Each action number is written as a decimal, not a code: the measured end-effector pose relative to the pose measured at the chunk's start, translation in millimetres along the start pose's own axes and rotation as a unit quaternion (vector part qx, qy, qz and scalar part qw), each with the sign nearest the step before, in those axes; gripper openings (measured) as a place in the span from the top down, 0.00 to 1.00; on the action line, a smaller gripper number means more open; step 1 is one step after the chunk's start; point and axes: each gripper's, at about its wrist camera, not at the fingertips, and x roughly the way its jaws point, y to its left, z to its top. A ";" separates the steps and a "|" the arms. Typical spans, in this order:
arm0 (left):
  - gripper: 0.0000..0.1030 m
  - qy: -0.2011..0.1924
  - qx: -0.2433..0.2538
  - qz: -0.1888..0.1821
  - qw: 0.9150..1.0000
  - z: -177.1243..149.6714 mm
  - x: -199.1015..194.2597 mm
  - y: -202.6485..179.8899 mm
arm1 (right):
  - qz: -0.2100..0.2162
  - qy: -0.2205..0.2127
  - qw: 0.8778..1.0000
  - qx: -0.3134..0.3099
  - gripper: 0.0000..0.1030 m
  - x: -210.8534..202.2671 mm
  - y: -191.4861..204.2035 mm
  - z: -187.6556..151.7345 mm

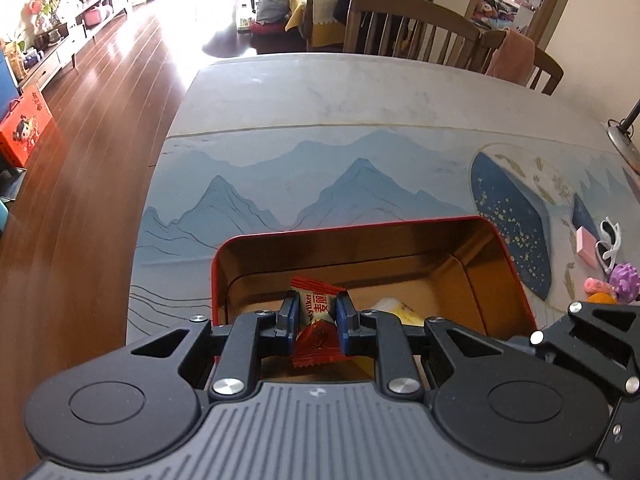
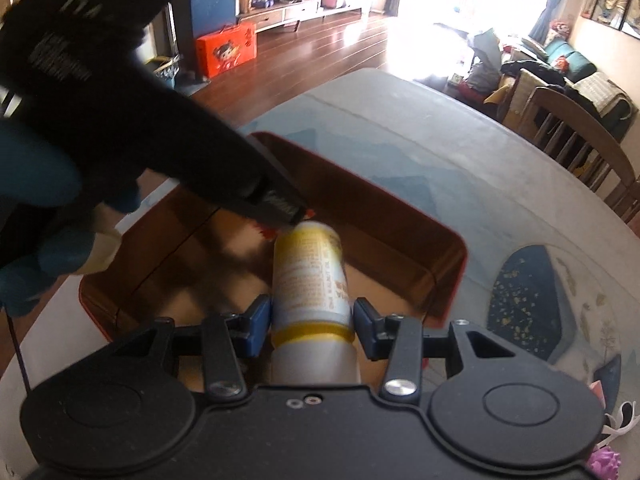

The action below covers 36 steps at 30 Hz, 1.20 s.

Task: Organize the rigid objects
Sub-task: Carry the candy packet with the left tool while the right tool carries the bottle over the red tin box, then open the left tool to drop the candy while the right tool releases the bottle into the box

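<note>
The left gripper (image 1: 317,312) was clenched on a red candy wrapper (image 1: 316,322) over the near side of the open red tin (image 1: 516,276), while the right gripper (image 2: 311,320) grasped a yellow-white bottle (image 2: 310,276) above the same tin (image 2: 452,272) on the table (image 1: 320,96).

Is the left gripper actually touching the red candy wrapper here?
Touching. The left wrist view shows the left gripper with both blue pads pressed against the red candy wrapper, pinching it over the red tin.
</note>
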 end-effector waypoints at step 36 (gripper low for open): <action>0.71 -0.032 0.013 -0.024 0.999 -24.5 -55.0 -20.9 | 0.028 -0.072 0.989 0.129 0.29 -87.0 -42.0 -24.3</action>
